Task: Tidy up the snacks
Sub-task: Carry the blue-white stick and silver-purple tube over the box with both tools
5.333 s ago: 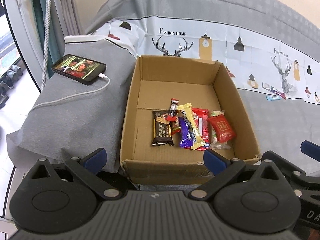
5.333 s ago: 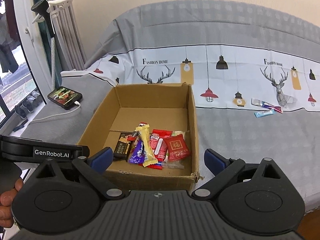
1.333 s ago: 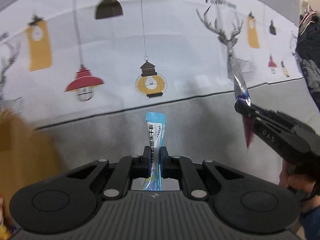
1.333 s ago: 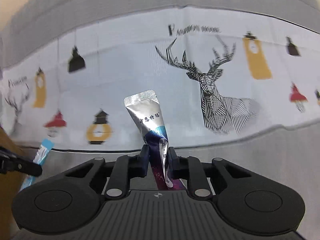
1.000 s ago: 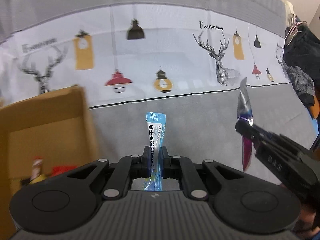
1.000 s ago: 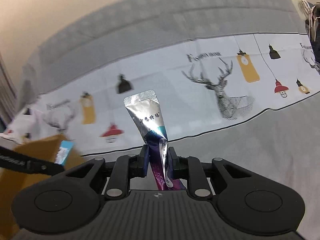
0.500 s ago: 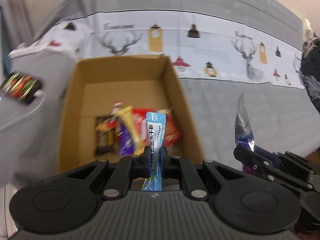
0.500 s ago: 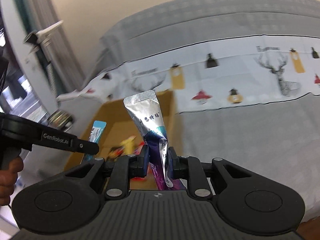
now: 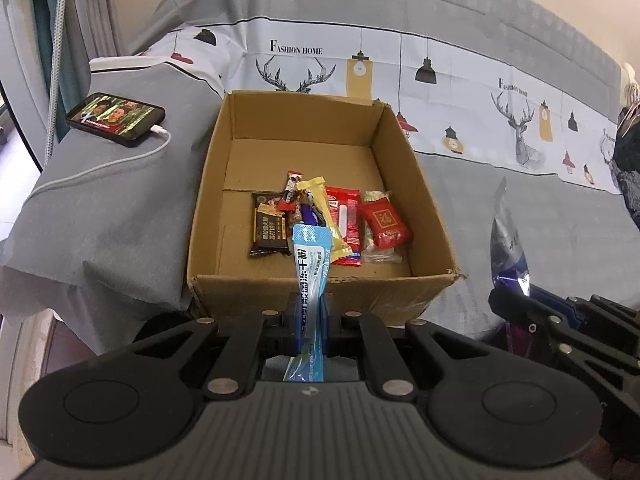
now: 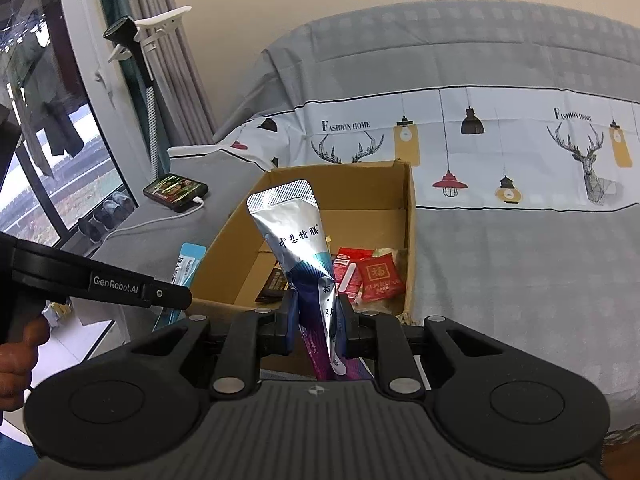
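Left gripper (image 9: pixel 311 312) level, just short of cardboard box (image 9: pixel 320 292) near wall, pinching blue sachet (image 9: pixel 310 268) upright. Right gripper (image 10: pixel 318 320) beside it, right of box, clamped on silver-purple pouch (image 10: pixel 296 240), tip tilted left. Box open-topped, far half bare; snack packets (image 9: pixel 344 220) clustered in near half. Grey bedspread (image 9: pixel 540 208) open to right. Phone (image 9: pixel 115 119) left of box, well apart.

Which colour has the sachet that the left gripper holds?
The sachet is light blue with a white panel of print, seen best in the left wrist view, pinched in the left gripper.
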{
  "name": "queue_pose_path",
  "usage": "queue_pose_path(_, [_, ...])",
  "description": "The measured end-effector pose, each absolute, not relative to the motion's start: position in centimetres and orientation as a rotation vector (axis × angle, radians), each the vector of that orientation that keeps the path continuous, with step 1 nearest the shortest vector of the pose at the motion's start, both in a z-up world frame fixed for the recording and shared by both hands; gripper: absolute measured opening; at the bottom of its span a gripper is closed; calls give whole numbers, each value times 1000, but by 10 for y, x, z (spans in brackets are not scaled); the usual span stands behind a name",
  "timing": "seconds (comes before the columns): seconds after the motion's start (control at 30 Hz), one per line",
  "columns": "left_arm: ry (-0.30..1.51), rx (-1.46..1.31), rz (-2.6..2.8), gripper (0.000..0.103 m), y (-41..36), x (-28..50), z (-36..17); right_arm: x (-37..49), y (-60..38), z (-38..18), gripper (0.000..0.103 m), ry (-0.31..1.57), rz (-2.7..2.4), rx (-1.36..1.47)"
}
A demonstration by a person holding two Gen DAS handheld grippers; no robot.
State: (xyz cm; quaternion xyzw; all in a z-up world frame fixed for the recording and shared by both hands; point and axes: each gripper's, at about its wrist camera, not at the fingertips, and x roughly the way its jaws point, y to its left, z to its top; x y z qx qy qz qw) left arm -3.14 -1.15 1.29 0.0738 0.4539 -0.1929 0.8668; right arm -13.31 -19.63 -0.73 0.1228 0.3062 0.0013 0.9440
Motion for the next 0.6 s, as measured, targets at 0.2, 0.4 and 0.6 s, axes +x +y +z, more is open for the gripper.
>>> queue_pose_path(0.2, [943,152,-418,9,-15,-39,14,-140,-197,-6,20,622,-7,248])
queue_pose_path(0.4, [938,151,-413,9,-14,-39,15,-142,-196,-6,20,619,-3,246])
queue_pose_path(0.6, [936,151,-412,9,-14,-38,14,-141,-196,-7,20,624,-5,249])
